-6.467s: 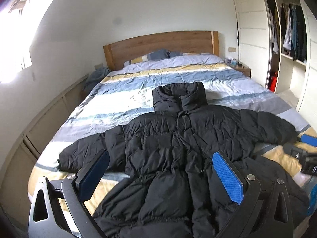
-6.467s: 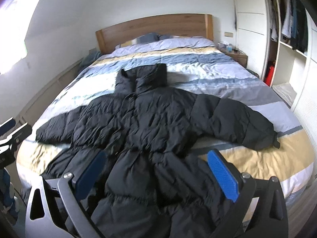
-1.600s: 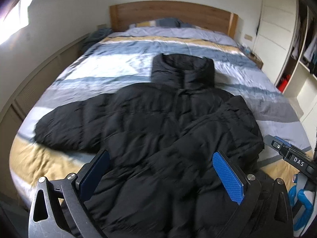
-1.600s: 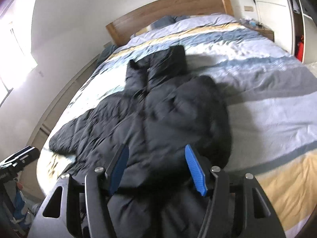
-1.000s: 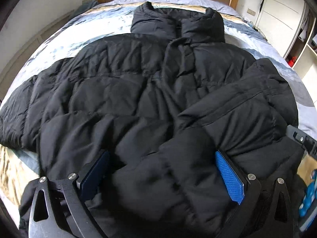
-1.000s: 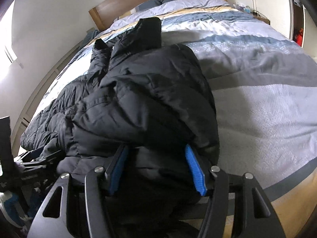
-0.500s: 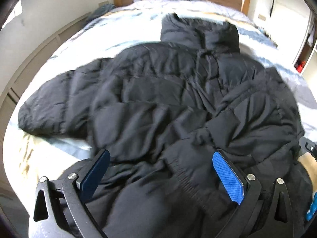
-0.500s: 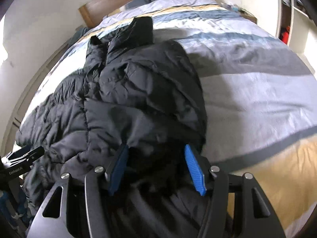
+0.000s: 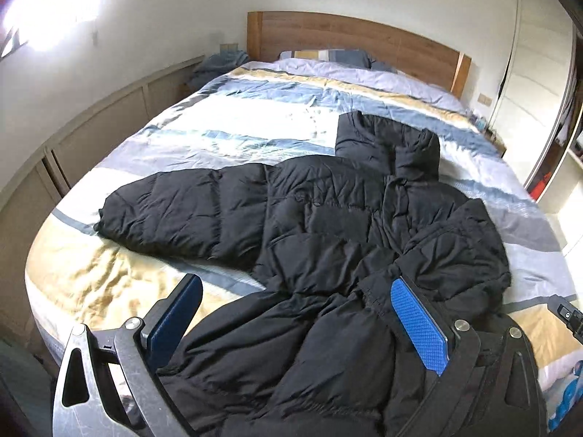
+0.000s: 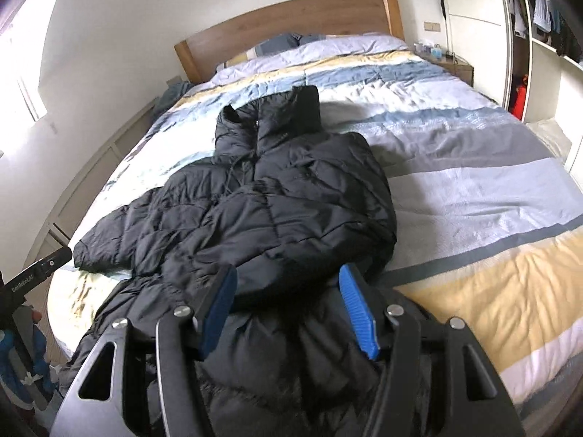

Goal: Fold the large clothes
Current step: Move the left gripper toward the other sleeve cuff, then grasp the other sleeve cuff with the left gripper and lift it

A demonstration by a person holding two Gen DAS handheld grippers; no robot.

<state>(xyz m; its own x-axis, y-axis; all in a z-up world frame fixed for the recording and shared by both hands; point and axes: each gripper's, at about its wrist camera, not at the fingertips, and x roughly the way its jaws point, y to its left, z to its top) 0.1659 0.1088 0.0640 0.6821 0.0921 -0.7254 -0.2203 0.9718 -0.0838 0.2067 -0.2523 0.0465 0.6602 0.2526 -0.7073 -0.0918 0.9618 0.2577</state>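
Note:
A black puffer jacket lies front up on the striped bed, collar toward the headboard; it also shows in the right wrist view. Its right sleeve is folded over the chest. Its left sleeve lies stretched out to the side. My left gripper is open, above the hem. My right gripper is partly open with nothing between its jaws, just above the folded sleeve's cuff and hem.
The bed has a wooden headboard and pillows. Low wall panelling runs along the left side. A wardrobe and a nightstand stand on the right.
Both grippers have pulled back and up from the jacket toward the foot of the bed. The right sleeve stays folded over the chest, as it has since 1.6 s ago.

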